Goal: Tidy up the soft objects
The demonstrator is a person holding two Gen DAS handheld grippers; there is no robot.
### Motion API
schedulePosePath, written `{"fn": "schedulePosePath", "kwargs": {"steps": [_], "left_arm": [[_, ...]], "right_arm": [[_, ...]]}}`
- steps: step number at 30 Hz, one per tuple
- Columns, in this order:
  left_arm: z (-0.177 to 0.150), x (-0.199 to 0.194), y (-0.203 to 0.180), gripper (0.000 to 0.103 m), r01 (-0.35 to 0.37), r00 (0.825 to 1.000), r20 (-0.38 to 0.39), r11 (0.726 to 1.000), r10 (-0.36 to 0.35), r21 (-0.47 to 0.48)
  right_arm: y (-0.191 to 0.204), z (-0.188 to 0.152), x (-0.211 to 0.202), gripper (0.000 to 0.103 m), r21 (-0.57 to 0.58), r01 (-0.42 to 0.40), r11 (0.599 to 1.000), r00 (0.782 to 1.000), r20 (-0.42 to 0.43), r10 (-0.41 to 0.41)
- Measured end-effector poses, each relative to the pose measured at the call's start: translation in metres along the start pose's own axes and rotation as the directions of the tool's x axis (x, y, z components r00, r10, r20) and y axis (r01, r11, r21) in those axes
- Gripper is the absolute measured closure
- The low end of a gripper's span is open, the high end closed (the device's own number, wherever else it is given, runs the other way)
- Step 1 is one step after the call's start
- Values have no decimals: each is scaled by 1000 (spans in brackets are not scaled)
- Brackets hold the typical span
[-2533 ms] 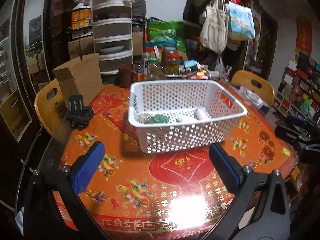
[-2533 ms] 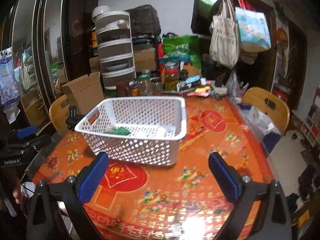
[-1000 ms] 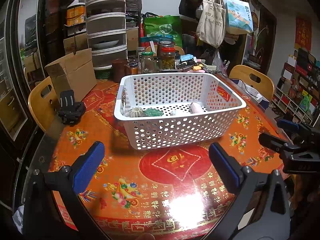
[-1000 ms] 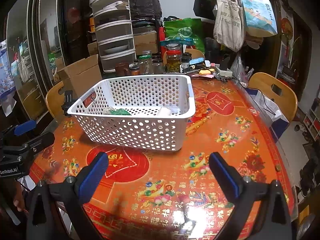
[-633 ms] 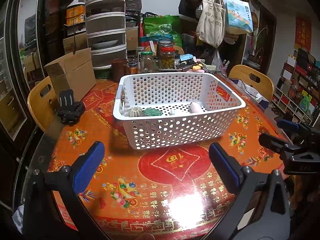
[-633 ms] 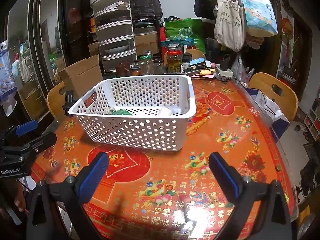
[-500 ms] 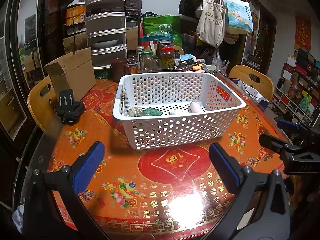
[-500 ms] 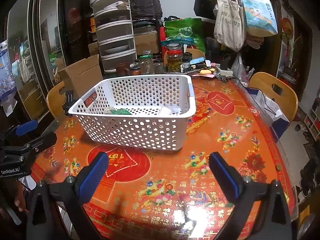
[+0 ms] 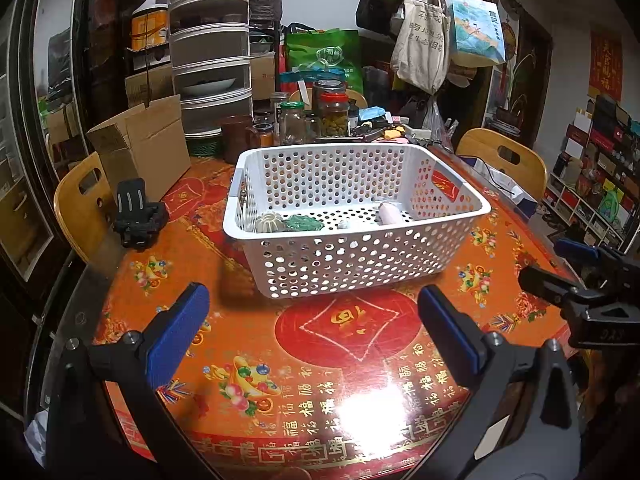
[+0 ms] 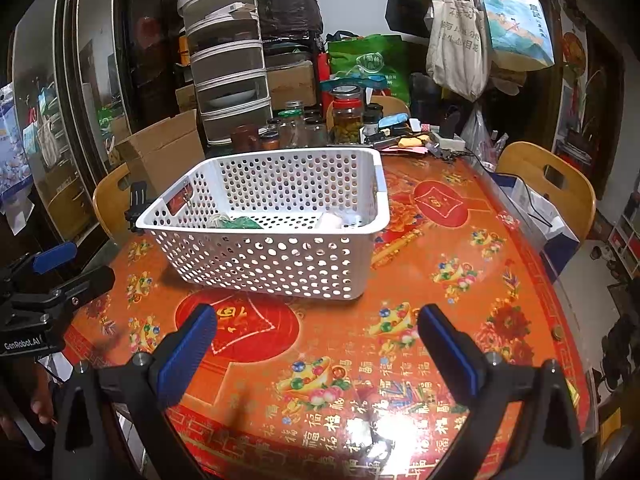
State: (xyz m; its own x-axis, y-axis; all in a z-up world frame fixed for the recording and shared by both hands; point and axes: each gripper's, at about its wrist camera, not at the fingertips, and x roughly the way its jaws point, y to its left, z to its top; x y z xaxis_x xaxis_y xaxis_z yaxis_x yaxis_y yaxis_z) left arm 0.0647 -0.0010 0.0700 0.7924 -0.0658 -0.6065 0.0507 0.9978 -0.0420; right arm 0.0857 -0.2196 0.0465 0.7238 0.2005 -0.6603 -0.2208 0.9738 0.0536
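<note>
A white perforated basket (image 9: 360,256) stands on the round red-and-orange table (image 9: 320,360); it also shows in the right wrist view (image 10: 280,264). Inside lie a beige round soft toy (image 9: 269,222), a green soft toy (image 9: 303,223), a pink roll (image 9: 390,213) and a small white piece (image 9: 345,224). In the right wrist view the green toy (image 10: 240,223) and a white piece (image 10: 332,220) show. My left gripper (image 9: 314,328) is open and empty, near the table's front edge. My right gripper (image 10: 318,340) is open and empty, to the right of the left one.
A black camera mount (image 9: 136,216) sits left of the basket. A cardboard box (image 9: 140,144), jars (image 9: 332,116) and stacked drawers (image 9: 210,60) crowd the table's back. Wooden chairs (image 9: 80,204) (image 10: 548,184) stand around it. Bags (image 9: 424,32) hang behind.
Over 2.5 seconds both grippers drew back and settled, so the basket sits a little farther off. In the last half second nothing has visibly moved.
</note>
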Motion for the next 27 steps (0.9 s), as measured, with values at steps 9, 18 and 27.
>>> {"fn": "schedulePosePath", "kwargs": {"steps": [9, 18, 27], "left_arm": [[-1, 0, -2, 0, 4, 1000, 1, 1000, -4, 6], [0, 0, -3, 0, 8, 1000, 9, 1000, -8, 24], [1, -1, -1, 0, 5, 1000, 10, 1000, -5, 27]], "right_arm": [[0, 0, 0, 3, 0, -1, 1000, 1000, -1, 1], [-4, -3, 2, 3, 7, 1, 1000, 1000, -8, -1], [-4, -3, 2, 3, 8, 1, 1000, 1000, -8, -1]]}}
